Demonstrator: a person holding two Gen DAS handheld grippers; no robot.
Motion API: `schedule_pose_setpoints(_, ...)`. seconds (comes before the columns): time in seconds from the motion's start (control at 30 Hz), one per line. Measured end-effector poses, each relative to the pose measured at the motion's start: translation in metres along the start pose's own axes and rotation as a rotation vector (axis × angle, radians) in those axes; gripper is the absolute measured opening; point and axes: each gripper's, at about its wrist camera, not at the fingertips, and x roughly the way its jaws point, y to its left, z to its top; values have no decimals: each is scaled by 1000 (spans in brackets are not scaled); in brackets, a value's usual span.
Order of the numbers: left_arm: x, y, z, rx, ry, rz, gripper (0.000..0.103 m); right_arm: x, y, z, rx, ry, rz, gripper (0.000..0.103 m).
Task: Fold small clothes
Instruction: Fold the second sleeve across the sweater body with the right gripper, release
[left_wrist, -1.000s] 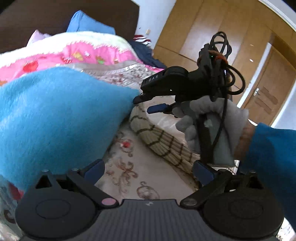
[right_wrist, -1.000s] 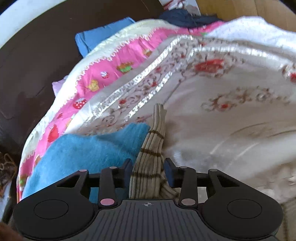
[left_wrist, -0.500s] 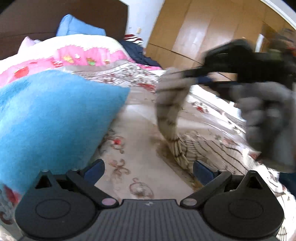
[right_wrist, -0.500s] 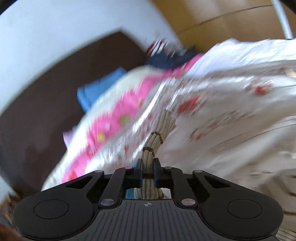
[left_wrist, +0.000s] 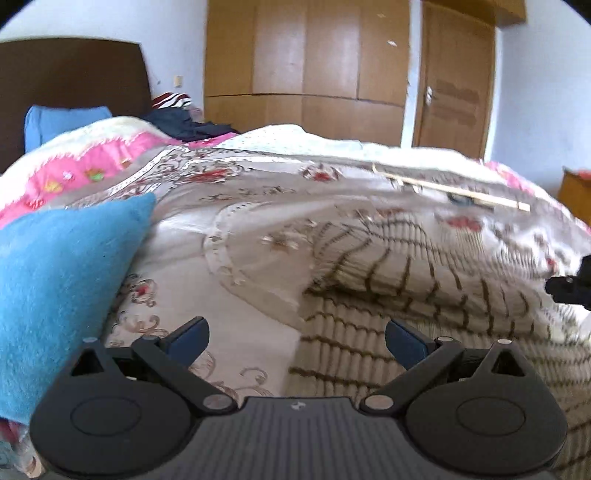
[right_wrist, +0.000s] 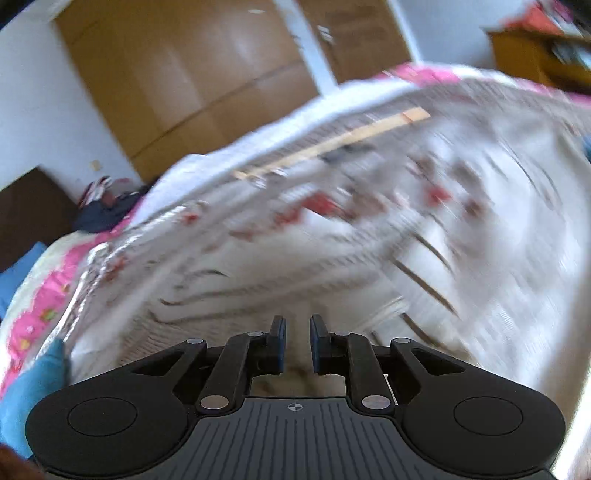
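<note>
A beige knit garment with thin brown stripes (left_wrist: 406, 280) lies spread across the flowered bedspread (left_wrist: 221, 288). My left gripper (left_wrist: 295, 330) hangs open and wide just above the garment's near left edge, with nothing pinched. A blue fleece garment (left_wrist: 62, 280) is heaped to its left. In the blurred right wrist view the right gripper (right_wrist: 297, 332) sits low over the striped garment (right_wrist: 332, 288). Its jaws are opening with a narrow gap, and no cloth shows pressed between the pads. A black part of the right gripper (left_wrist: 570, 288) shows at the left wrist view's right edge.
A long wooden stick (left_wrist: 454, 192) lies on the far side of the bed. Dark clothes (left_wrist: 184, 123) and a blue pillow (left_wrist: 62, 118) sit by the brown headboard (left_wrist: 74, 74). A wooden wardrobe (left_wrist: 306, 74) and a door (left_wrist: 454, 92) stand behind.
The right gripper closed on the striped garment's end, swept it fast to the right across the bed, then parted its jaws off it. The garment now lies spread out. The left gripper shifted right.
</note>
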Motion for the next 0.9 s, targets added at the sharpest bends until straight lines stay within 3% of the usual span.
schedule_pose_setpoints(0.17,1,-22,3,74,26,-3,103,5,-33,-5,107,-5,23,21)
schedule_pose_setpoints(0.3,9,-49,9,195,16,-17,103,16,-61,-1,186,6,47,24)
schedule_pose_setpoints(0.43,27,-61,23,206,-3,-19,103,26,-73,4,245,26,77,23)
schedule_pose_setpoints(0.53,47,-60,31,176,40,4,103,36,-72,5,201,30,18,15)
schedule_pose_setpoints(0.63,81,-53,25,196,179,72,103,37,-75,4,160,53,-13,10)
schedule_pose_setpoints(0.67,85,-47,22,185,209,62,103,35,-74,4,133,60,-18,11)
schedule_pose_setpoints(0.73,75,-35,23,144,218,34,103,23,-69,7,77,77,-13,22)
schedule_pose_setpoints(0.9,18,-10,20,180,194,-11,103,-40,-66,5,-62,138,58,22)
